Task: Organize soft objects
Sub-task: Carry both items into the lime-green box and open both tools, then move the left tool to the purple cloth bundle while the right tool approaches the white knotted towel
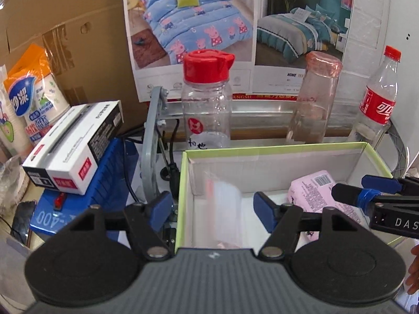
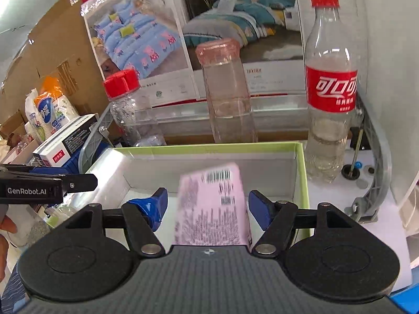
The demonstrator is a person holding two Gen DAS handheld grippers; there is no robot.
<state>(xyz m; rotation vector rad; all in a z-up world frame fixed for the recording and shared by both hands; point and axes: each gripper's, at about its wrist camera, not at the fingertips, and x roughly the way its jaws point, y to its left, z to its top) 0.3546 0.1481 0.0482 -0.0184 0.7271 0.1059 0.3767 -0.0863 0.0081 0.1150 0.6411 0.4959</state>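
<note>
A white box with a green rim [image 1: 275, 147] [image 2: 209, 145] lies under both grippers. My left gripper [image 1: 213, 208] is open over its left half. A blurred clear plastic bag [image 1: 225, 201] hangs between the fingers, and neither pad touches it. A pink tissue pack [image 1: 311, 191] sits in the box's right half. My right gripper [image 1: 361, 188] [image 2: 209, 204] is open. The pink pack [image 2: 209, 225], blurred, stands on end between its pads with a gap on the left side. The left gripper [image 2: 65, 176] shows at the left edge of the right wrist view.
Behind the box stand a red-capped clear jar [image 1: 207, 104], an upturned pink glass [image 1: 314, 99] and a cola bottle [image 1: 377, 99]. A white and black carton [image 1: 73, 144] rests on a blue device at left. A cardboard sheet and bedding posters close the back.
</note>
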